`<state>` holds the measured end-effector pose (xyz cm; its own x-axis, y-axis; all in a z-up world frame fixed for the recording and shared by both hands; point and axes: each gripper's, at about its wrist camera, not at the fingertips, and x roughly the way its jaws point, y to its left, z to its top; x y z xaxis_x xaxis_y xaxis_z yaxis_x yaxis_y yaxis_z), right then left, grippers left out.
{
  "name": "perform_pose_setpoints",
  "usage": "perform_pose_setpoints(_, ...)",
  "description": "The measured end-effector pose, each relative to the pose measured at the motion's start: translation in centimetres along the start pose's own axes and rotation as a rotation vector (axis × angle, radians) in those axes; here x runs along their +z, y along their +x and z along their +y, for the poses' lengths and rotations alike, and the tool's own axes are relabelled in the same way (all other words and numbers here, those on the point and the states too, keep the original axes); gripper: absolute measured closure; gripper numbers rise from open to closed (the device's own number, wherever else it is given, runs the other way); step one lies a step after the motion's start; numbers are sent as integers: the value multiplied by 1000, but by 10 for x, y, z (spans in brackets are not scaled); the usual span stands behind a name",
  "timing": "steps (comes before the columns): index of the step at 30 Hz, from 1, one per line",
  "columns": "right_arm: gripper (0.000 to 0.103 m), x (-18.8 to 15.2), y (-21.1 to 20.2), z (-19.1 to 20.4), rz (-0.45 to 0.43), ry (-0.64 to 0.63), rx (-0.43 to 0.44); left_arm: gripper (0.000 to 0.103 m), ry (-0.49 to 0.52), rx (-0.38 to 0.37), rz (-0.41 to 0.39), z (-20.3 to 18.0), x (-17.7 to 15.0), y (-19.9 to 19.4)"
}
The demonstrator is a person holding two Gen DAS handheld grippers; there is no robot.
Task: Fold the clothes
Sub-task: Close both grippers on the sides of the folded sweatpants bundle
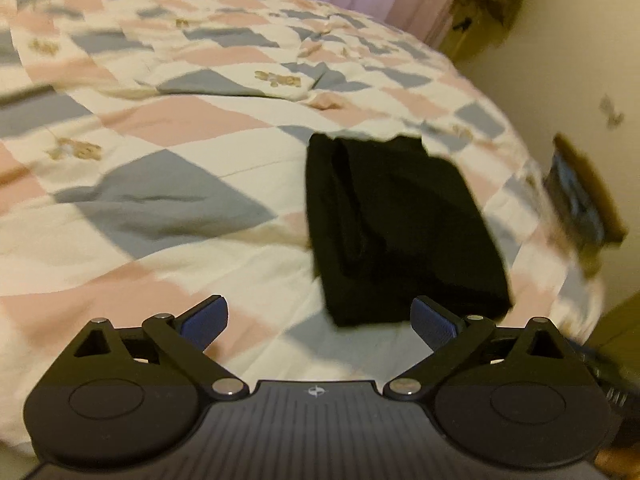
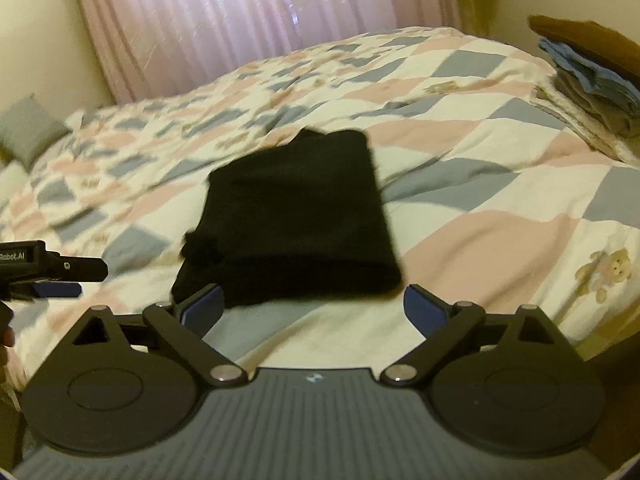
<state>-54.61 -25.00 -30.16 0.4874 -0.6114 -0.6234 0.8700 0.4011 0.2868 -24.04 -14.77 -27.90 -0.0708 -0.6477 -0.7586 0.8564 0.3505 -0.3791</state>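
Observation:
A black garment (image 1: 404, 224) lies folded into a compact rectangle on the checked bedspread (image 1: 160, 184); it also shows in the right wrist view (image 2: 296, 216). My left gripper (image 1: 320, 320) is open and empty, just short of the garment's near edge, which lies to its right. My right gripper (image 2: 314, 306) is open and empty, just in front of the garment's near edge. The left gripper (image 2: 52, 276) shows from the side at the left edge of the right wrist view, apart from the garment.
A stack of folded clothes (image 2: 592, 88) sits at the bed's right edge, also seen blurred in the left wrist view (image 1: 580, 196). A grey pillow (image 2: 28, 132) lies far left. Pink curtains (image 2: 260, 12) hang behind the bed.

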Motion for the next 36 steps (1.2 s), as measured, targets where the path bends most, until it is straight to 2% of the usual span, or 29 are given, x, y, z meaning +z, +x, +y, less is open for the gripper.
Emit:
perform_pose_setpoints(5, 5, 27, 33, -53, 6, 154, 116, 3, -133, -142, 24, 13, 34, 62)
perform_pose_setpoints(10, 5, 50, 87, -89, 56, 267, 207, 2, -181, -139, 65, 21, 53, 123)
perform_pose_setpoints(12, 5, 57, 104, -94, 70, 264, 217, 1, -204, -190, 87, 23, 56, 139)
perform_pose_setpoints(14, 5, 62, 121, -98, 84, 265, 236, 1, -225, -275, 111, 24, 60, 153)
perform_pose_setpoints(19, 5, 71, 157, -105, 111, 315, 338, 1, -227, -357, 164, 25, 66, 183)
perform_pose_setpoints(23, 6, 77, 183, -117, 146, 366, 412, 13, -212, -432, 163, 27, 67, 186)
perform_pose_setpoints(26, 8, 84, 204, -119, 210, 350, 495, 15, -218, -468, 167, 29, 68, 191)
perform_pose_setpoints(29, 16, 88, 233, -118, 326, 379, 623, 12, -235, -504, 172, 33, 71, 198)
perform_pose_setpoints(30, 27, 89, 244, -118, 364, 386, 640, 13, -241, -516, 174, 34, 72, 201)
perform_pose_setpoints(31, 34, 89, 256, -119, 397, 393, 652, 13, -234, -521, 184, 33, 74, 205)
perform_pose_setpoints(32, 47, 89, 267, -120, 427, 411, 676, 16, -224, -521, 190, 33, 76, 207)
perform_pose_setpoints(33, 55, 89, 275, -123, 449, 434, 703, 25, -218, -507, 200, 31, 79, 208)
perform_pose_setpoints(34, 58, 89, 278, -124, 461, 455, 717, 33, -222, -492, 214, 29, 82, 207)
perform_pose_setpoints(36, 70, 88, 270, -124, 457, 484, 708, 50, -212, -465, 251, 22, 92, 203)
